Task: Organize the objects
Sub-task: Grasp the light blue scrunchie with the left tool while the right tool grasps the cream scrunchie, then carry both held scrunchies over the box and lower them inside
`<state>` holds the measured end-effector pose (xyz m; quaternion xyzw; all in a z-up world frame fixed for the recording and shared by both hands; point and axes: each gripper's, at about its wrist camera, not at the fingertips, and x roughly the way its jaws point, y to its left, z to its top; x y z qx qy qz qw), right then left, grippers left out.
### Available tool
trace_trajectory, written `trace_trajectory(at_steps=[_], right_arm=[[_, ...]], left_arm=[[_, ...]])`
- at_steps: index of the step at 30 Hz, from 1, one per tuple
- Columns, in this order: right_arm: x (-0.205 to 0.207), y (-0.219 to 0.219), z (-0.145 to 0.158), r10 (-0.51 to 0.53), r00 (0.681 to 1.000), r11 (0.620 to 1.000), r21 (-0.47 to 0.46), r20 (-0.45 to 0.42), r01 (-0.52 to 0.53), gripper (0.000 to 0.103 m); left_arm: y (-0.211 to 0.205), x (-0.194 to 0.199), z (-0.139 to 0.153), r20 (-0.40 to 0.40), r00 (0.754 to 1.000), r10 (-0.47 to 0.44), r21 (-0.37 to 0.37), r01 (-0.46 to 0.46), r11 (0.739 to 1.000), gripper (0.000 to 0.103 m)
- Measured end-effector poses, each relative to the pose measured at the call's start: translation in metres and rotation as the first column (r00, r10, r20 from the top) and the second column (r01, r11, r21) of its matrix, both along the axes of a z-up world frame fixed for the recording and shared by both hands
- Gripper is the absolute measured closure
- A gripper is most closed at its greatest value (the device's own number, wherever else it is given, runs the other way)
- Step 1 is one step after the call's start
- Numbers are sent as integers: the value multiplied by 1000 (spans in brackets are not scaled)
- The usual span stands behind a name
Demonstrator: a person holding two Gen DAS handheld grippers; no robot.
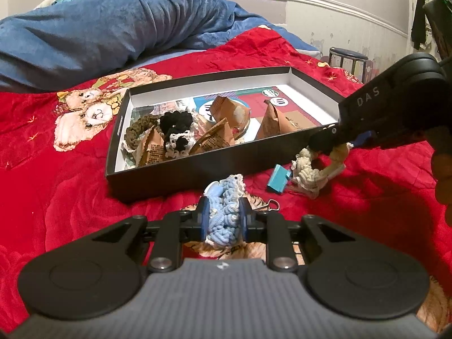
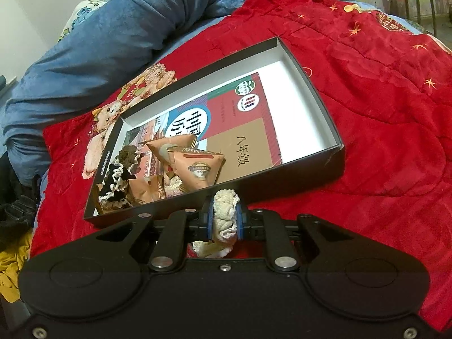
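A black box with a white inside [image 1: 180, 173] [image 2: 336, 166] lies on the red bedspread. It holds a book, brown triangular snack packets [image 1: 272, 120] [image 2: 197, 169] and dark crocheted scrunchies [image 1: 176, 130] [image 2: 117, 180]. My left gripper [image 1: 224, 216] is shut on a light blue crocheted scrunchie [image 1: 226, 214], just in front of the box's near wall. My right gripper [image 2: 224, 216] is shut on a cream crocheted scrunchie [image 2: 224, 212]; in the left wrist view it [image 1: 336, 145] holds that scrunchie [image 1: 309, 173] at the box's near right corner.
A small teal box [image 1: 278, 182] and a metal binder clip [image 1: 271, 204] lie on the red bedspread [image 1: 56, 183] in front of the black box. A rumpled blue blanket [image 1: 113, 28] lies behind. A dark stool [image 1: 347, 58] stands beyond the bed.
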<state>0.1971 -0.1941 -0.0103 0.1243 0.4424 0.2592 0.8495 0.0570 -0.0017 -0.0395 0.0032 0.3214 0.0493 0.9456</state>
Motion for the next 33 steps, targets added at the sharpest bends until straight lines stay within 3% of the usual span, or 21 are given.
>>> trace_trajectory(at_steps=[10,13,19,33], right_arm=[[-4,1,10,24,999,1000,15,34,-25,88],[-5,1,14,28,999,999,24,44,-29,88],[-8,1,24,38,996,998,42,83,-42,88],[-7,-8,33,20,994,996,83,104,-29,88]], left_arm=[[-1,-3,1,15,1000,2,11,-3,1000,82],[-5,-7,4,53,999,-9,54,6,999,83],[-8,-11,8,81,996,-23,57,18,998,86],[-1,-14,20,134,991,-24,14,22,1000,90]])
